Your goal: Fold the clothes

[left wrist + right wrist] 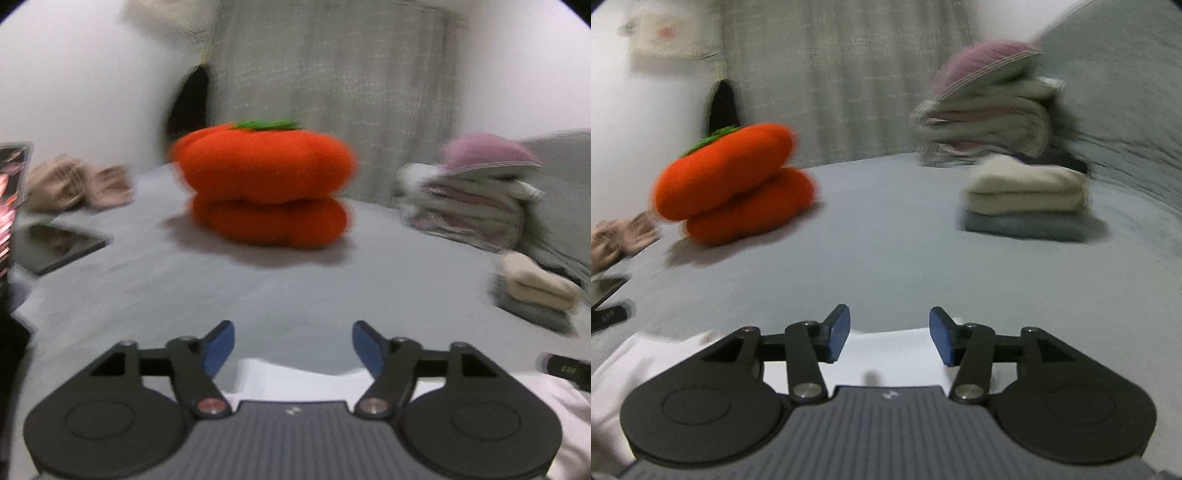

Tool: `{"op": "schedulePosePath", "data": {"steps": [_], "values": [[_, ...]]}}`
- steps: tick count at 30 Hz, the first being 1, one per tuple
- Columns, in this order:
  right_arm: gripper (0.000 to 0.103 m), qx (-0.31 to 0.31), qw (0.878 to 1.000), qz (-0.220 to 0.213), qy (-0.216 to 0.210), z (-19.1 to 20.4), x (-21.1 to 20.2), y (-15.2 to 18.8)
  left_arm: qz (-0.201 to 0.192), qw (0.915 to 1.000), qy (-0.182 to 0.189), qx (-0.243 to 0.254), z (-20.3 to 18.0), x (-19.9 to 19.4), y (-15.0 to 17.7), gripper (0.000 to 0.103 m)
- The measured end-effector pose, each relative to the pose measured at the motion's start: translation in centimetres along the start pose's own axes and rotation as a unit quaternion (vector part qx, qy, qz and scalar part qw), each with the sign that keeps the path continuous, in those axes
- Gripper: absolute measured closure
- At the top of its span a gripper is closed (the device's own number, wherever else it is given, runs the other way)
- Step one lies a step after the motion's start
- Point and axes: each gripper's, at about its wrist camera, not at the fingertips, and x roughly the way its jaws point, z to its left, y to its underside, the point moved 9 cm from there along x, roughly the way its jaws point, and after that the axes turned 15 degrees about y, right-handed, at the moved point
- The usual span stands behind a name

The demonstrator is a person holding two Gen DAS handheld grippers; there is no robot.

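A white garment (pixel 295 380) lies on the grey bed sheet (pixel 295 295) at the near edge, partly under both grippers; it also shows in the right wrist view (pixel 890 362). My left gripper (pixel 293 347) is open and empty just above the garment's far edge. My right gripper (pixel 889 334) is open and empty over the same white cloth. A folded cream garment (pixel 1023 184) lies on a folded grey-blue one (pixel 1027 225) at the right. Both views are blurred.
An orange pumpkin plush (pixel 266 184) sits mid-bed. A pile of folded clothes topped with pink (pixel 476 192) stands at the back right. Beige cloth (pixel 74 184) and a dark tablet (pixel 59 243) lie at the left. A grey curtain (pixel 332 92) hangs behind.
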Motion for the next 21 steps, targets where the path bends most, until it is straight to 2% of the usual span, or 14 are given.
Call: {"op": "schedulePosePath", "data": {"steps": [2,5,8,12,14,17,20,21], "values": [[0.05,-0.035,0.999,0.007,-0.037,2.4,-0.7,0.9,0.025,0.9975,0.055,0.037,-2.3,0.6,1.0,0.019],[0.05,-0.087,0.993,0.023,-0.07,4.9,-0.9,2.6,0.067,0.9908,0.084,0.083,-4.0,1.6,3.0,0.017],[0.049,-0.123,0.989,0.033,-0.078,5.6,-0.6,4.1,0.105,0.9888,0.081,0.069,-3.0,2.6,4.1,0.017],[0.045,-0.108,0.99,0.038,-0.08,3.6,0.2,4.0,0.105,0.9898,0.095,0.016,-0.4,2.3,4.0,0.017],[0.046,-0.092,0.992,0.045,-0.077,2.3,0.2,4.0,0.105,0.9913,0.076,0.024,0.9,1.6,4.1,0.019],[0.052,-0.085,0.992,0.049,-0.083,0.6,-0.3,4.2,0.102,0.992,0.073,0.019,2.0,0.8,3.8,0.027],[0.051,-0.09,0.993,0.042,-0.065,-1.3,-0.8,4.5,0.098,0.9925,0.07,0.021,2.7,0.0,3.6,0.028],[0.052,-0.084,0.993,0.043,-0.065,-1.8,-0.9,4.6,0.096,0.9933,0.06,0.025,2.7,-0.2,3.5,0.025]]}}
